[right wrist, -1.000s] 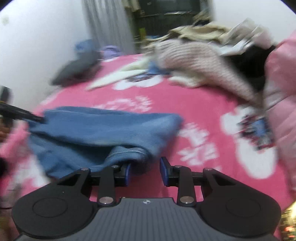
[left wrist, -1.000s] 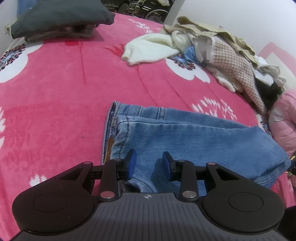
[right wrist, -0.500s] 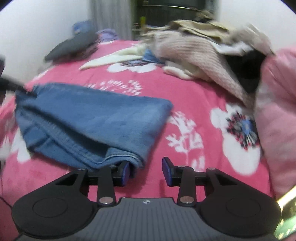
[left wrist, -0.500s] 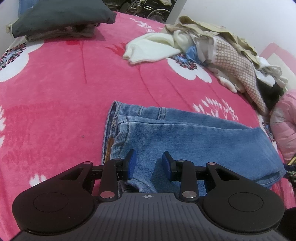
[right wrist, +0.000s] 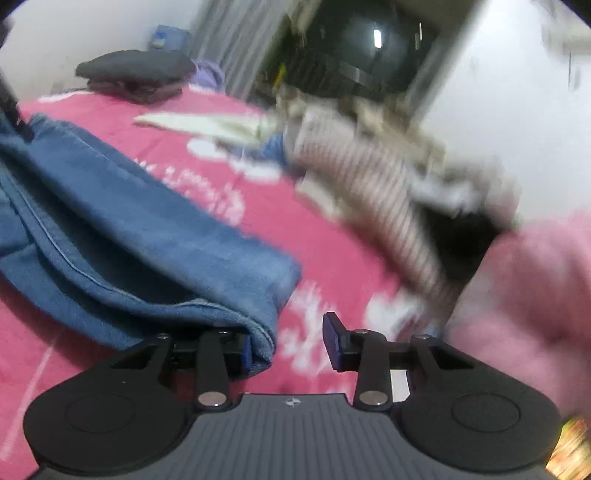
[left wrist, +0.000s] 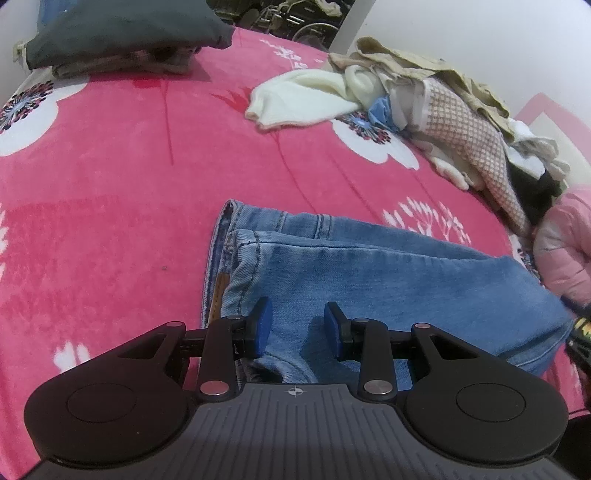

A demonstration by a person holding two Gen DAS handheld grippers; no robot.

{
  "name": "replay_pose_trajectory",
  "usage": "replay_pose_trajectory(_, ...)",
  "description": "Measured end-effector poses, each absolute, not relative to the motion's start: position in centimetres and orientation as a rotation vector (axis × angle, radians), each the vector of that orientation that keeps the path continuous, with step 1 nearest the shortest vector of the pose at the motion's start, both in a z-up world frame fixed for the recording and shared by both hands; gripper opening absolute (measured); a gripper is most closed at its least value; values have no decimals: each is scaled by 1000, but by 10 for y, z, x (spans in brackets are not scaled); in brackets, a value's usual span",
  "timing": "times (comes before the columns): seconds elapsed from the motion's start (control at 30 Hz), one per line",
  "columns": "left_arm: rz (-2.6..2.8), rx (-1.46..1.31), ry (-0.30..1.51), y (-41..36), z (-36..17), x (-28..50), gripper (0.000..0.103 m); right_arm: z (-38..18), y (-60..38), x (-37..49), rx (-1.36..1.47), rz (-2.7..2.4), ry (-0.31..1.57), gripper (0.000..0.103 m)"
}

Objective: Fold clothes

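- Your pink floral blanket [left wrist: 110,177] gives a flat folding surface; unfolded clothes [left wrist: 424,99] wait at its far side.
- The jeans [left wrist: 369,273] lie folded lengthwise in front of you.
- Left gripper [left wrist: 297,328] sits over the waistband end, jaws apart.
- Right gripper [right wrist: 288,345] has its jaws apart at the fold end, gripping nothing.

White walls [left wrist: 461,33], pink floral bedspread [left wrist: 110,184]

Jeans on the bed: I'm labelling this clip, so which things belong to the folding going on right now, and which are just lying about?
In the job:
- jeans, folded over on the pink blanket
- left gripper, open over the waist end
- right gripper, open at the other end

Lying about:
- unfolded clothes heap
- dark folded stack
- pink jacket
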State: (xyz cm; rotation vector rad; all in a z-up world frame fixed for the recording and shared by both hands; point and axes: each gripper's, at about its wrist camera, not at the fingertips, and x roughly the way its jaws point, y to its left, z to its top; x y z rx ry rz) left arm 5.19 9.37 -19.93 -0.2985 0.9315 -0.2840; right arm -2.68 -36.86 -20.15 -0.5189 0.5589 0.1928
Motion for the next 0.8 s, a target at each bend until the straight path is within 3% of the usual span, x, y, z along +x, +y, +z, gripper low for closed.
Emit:
replay_pose_trajectory(0.17,-303,-319,931,94,-200,50,32,-232,-385,-19,-534,215,636,54)
replay_pose_trajectory(0.3,-316,-319,928,97,-200,50,32,-223,-391,-24,-544,244,627,67)
replay_pose_trajectory(0.53,-338,-351,920,102,-202,49,32,-202,-387,-41,-652,327,720,73)
replay_pose_trajectory(0.67,-346,-364,917,105,-203,49,32,-194,-397,-51,-674,314,801,72)
replay_pose_trajectory(0.7,-348,-367,917,105,-203,49,32,-193,-403,-54,-680,287,820,69)
replay_pose_trajectory(0.73,-349,-370,917,106,-203,50,32,-191,-408,-56,-679,259,838,59)
replay_pose_trajectory(0.8,-349,-369,917,106,-203,49,32,-186,-418,-57,-623,205,853,52)
